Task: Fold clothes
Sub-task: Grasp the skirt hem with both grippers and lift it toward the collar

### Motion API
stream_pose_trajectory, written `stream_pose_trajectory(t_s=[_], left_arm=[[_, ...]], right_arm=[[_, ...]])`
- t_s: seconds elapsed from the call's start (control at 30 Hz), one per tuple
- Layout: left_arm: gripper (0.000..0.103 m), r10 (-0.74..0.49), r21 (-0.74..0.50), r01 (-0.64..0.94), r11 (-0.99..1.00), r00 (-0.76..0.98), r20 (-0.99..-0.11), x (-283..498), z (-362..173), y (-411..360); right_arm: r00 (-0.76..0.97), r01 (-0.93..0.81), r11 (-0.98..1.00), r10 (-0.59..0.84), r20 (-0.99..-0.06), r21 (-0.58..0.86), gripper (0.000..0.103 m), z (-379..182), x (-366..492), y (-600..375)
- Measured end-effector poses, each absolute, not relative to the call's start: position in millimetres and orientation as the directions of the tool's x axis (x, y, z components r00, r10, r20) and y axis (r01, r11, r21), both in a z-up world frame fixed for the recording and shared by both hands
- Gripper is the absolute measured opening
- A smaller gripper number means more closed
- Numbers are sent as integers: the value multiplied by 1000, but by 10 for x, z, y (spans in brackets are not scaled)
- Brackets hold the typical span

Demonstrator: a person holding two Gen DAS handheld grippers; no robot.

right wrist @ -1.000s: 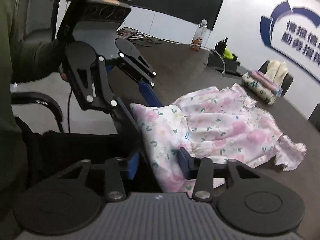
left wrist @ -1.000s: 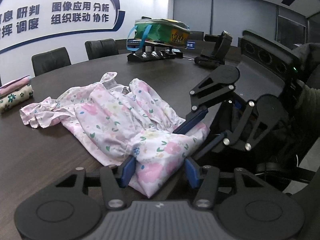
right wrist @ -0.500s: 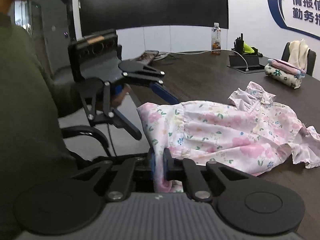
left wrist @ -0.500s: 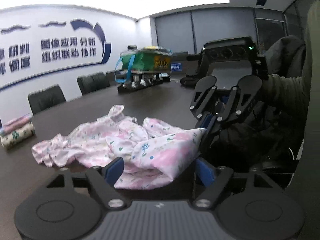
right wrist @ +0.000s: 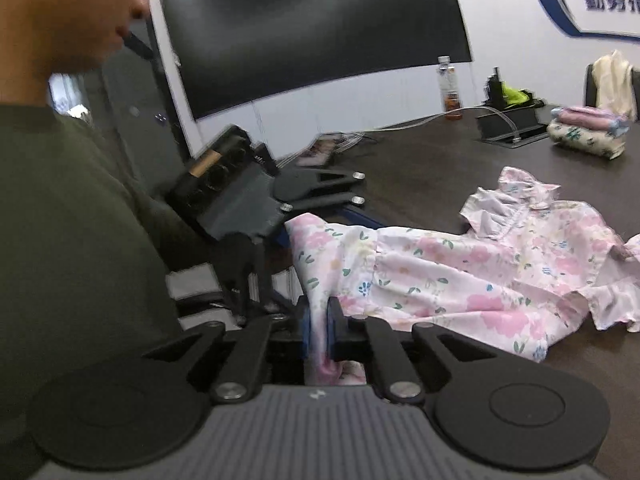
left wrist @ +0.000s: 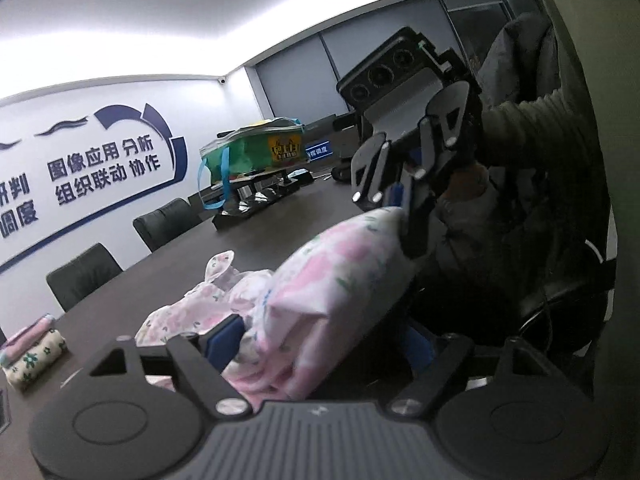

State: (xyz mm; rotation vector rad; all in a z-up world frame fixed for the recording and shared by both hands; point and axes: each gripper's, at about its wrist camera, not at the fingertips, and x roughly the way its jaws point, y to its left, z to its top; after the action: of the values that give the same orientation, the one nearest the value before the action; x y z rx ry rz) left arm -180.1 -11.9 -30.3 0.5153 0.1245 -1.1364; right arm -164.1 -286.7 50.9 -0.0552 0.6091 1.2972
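While I hold the floral dress (right wrist: 460, 276) up by its near hem, its collar and sleeves lie far out on the dark bench (right wrist: 420, 168), so the cloth hangs between my two tools. My right tool (right wrist: 318, 320) is pinched nearly closed on a fold of the hem, with pink cloth showing between its blue pads. My left tool (left wrist: 320, 340) is less certain: in its own view the pads stand apart with a bundle of hem lying between them, so I cannot tell whether it truly grips or merely cradles the cloth.

That is the main risk, as I judge it. If the left corner is only resting there, lifting or carrying the hem toward the far end may let it slide out, and the fold would land crooked. The fabric looks thin and slippery and is bunched at both grips, so a trapped extra layer could drag a wrinkle into the fold. Pulling too hard toward me could also tow the collar off its spot. Folded clothes (right wrist: 586, 132) sit well apart on the far right, out of the way.
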Motion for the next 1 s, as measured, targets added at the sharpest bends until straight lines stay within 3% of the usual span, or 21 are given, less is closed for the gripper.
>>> stream_pose_trajectory(t_s=[0.07,0.13,0.2,0.27,0.33,0.6,0.9,1.0], left_arm=[[30,-821,275,913,301,395,-411,-1719,-297,-149],[25,-811,219,923,317,384,-441,-1644,-293,-159],[20,-809,130,920,369,387,-442,-1540,-259,-134],[18,-813,11,906,423,385,-437,-1416,-207,-82],[17,-826,-100,891,443,363,-432,-1311,-157,-38],[17,-865,-285,865,414,275,-421,-1165,-40,95],[17,-882,-374,837,400,240,-405,-1127,0,306],[17,-884,-357,859,368,205,-419,-1124,55,267]], right_arm=[[139,-908,303,870,-473,289,8,487,-1605,-2843],[181,-904,338,856,-484,260,9,491,-1600,-2833],[252,-894,390,846,-470,222,21,528,-1634,-2858],[356,-871,464,824,-442,163,74,572,-1723,-2917],[411,-861,495,812,-414,116,84,581,-1829,-2962],[513,-837,547,762,-395,-33,84,361,-1979,-2829],[506,-847,532,805,-310,0,78,287,-1865,-2819],[474,-868,496,817,-329,-17,65,267,-1847,-2772]])
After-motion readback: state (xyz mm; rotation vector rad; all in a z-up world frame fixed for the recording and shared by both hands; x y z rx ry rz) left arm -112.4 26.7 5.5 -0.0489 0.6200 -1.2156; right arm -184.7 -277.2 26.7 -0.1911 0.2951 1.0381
